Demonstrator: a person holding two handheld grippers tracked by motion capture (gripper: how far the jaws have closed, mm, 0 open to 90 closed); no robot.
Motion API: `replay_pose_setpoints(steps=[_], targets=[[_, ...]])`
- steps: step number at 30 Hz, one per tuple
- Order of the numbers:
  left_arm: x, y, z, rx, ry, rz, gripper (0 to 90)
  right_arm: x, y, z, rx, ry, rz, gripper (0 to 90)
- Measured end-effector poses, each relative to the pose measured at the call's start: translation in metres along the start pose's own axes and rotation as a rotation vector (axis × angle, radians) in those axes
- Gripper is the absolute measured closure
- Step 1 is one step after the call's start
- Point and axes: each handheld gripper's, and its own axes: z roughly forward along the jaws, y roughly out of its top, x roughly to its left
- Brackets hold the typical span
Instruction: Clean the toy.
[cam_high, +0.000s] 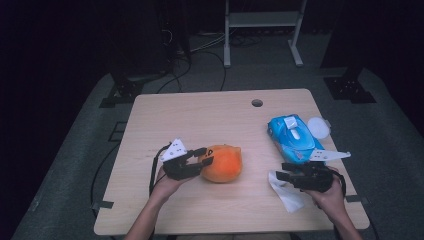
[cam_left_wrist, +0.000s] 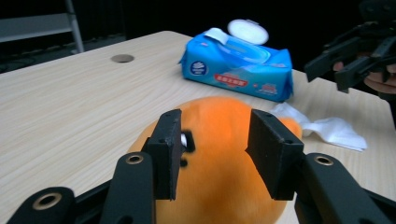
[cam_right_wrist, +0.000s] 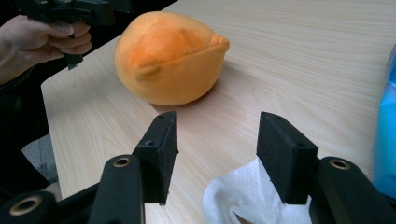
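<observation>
**Orange plush and white wipe on the tabletop**

You are working over a pale wooden tabletop, with the things spread across its near half. The blue wipes pack is lying at the right with its white lid flipped open. The orange plush toy is sitting left of centre, near the front edge.

Your left hand-held gripper is reaching in from the plush toy's left side. In the left gripper view its jaws are standing on either side of the plush toy's top, close against the fabric; I cannot tell whether the pads are pressing it.

Your right hand-held gripper is hovering with jaws wide apart and nothing between them, just above the crumpled white wipe, which is lying on the tabletop in front of the pack.
</observation>
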Motion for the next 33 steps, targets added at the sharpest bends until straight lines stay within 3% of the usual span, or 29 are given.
replay_pose_setpoints(steps=[9, 17, 33], targets=[[0.010, -0.006, -0.011, -0.001, 0.031, -0.041, 50.3, -0.004, -0.001, -0.002, -0.004, -0.005, 0.011, 45.3], [0.010, -0.014, -0.022, 0.035, 0.044, -0.039, 49.4, -0.005, 0.000, -0.003, -0.011, -0.008, 0.017, 44.4], [0.020, -0.034, -0.055, 0.073, 0.094, -0.082, 46.9, -0.006, -0.001, -0.002, -0.007, -0.009, 0.025, 43.6]])
